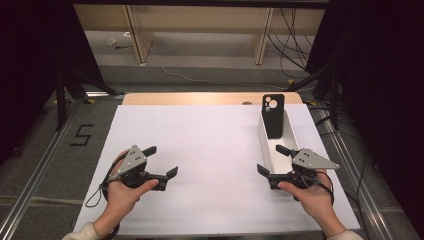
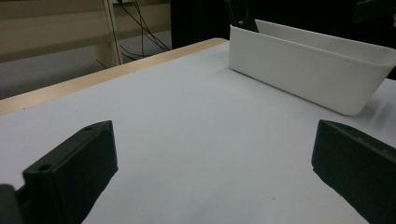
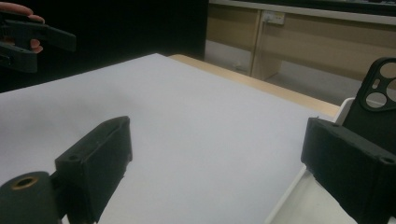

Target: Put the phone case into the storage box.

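Observation:
A black phone case (image 1: 273,115) stands upright, leaning in the far end of a narrow white bin (image 1: 267,150) at the right of the table. My right gripper (image 1: 269,158) is open and empty, its jaws straddling the bin's near left wall. In the right gripper view the case (image 3: 378,107) rises just behind the right jaw of my right gripper (image 3: 217,144). My left gripper (image 1: 163,160) rests low at the left of the white sheet, open with nothing between its jaws. In the left gripper view the left gripper (image 2: 215,149) faces the bin (image 2: 308,70), with the case top (image 2: 240,14) at its far end.
A white sheet (image 1: 210,150) covers the table, with a wooden strip (image 1: 200,98) bare along the far edge. Metal rails run along both sides. Wooden shelving legs and cables (image 1: 290,45) stand on the floor beyond. The other hand's gripper (image 3: 32,35) appears far off.

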Action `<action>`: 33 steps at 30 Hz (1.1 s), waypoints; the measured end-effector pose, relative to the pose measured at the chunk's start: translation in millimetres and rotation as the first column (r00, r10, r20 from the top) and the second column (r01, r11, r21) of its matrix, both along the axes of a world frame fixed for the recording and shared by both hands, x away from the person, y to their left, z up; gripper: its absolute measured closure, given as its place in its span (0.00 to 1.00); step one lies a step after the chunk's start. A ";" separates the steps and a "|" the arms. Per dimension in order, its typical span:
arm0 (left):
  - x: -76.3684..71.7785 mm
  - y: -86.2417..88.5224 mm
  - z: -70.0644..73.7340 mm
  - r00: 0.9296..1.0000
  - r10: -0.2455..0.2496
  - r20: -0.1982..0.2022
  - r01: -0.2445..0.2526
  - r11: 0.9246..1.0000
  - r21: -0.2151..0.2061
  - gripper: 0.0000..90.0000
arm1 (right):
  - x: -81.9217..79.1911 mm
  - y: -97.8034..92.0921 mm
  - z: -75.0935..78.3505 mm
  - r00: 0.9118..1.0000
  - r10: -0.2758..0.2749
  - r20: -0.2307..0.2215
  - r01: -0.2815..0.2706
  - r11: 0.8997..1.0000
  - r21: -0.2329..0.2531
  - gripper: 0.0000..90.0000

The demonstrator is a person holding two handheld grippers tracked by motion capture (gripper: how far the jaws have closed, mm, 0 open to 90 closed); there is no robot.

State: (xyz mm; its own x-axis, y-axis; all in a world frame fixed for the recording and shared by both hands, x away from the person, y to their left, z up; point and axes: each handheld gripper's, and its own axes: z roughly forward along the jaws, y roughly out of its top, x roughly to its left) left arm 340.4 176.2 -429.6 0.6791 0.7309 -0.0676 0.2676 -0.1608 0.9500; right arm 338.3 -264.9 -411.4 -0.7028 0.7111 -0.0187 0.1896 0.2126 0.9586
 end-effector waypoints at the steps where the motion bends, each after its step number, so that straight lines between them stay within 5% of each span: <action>1: 0.0 0.0 0.0 1.000 0.000 0.001 0.000 1.000 0.001 0.00 | -0.5 -0.3 -0.4 1.000 -0.001 0.002 0.001 1.000 -0.005 0.11; 33: -0.2 -0.2 0.2 1.000 -0.001 0.000 0.001 1.000 0.000 0.00 | -7.8 -3.3 -5.3 1.000 -0.017 0.014 0.018 0.999 -0.036 0.11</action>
